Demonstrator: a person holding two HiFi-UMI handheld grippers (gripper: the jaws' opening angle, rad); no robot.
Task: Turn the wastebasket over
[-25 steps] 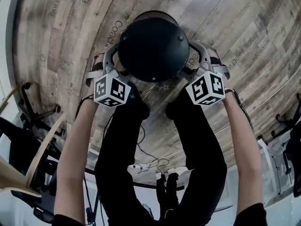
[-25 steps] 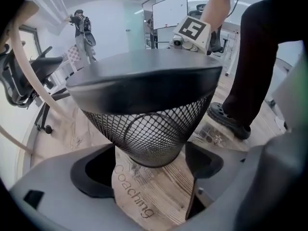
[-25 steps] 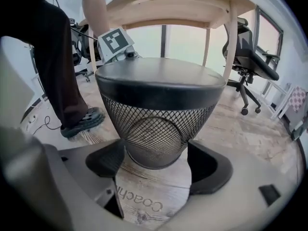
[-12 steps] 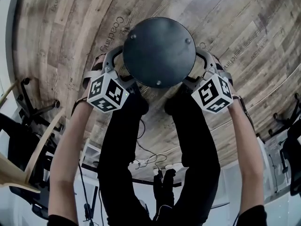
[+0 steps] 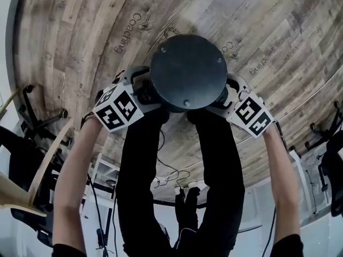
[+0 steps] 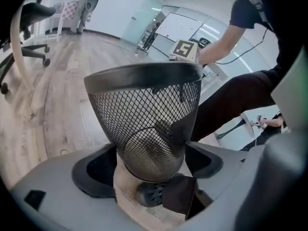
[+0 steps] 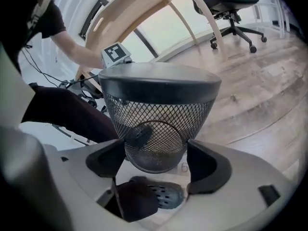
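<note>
Wastebasket [image 5: 187, 71] is held between the two grippers over the wood floor [image 5: 80, 47]. It sits about mid-floor, nearer the person's-side edge than the far edge, directly above the person's shoes [image 7: 161, 194]. Its solid base faces up toward the head view; the mouth is not visible and presumably faces the floor. Long axis is approx. vertical, no tilt noted. L gripper [image 5: 138, 84] bears on the left wall. Its jaws stand wide apart, and the mesh bulges into the gap, flanked by both pads. R gripper [image 5: 230, 90] does likewise on the right wall. Neither pinches the mesh, so the hold appears to be squeeze from opposite sides only. Both grippers are level w/ each other and equally near; neither arm leads. Judgement: the turn looks essentially made, and the basket appears clear of the floor, though bottom contact is unconfirmed. The remaining move is straight down along the axis. Risk: uneven pressure L vs R lets the basket slip or cock.
</note>
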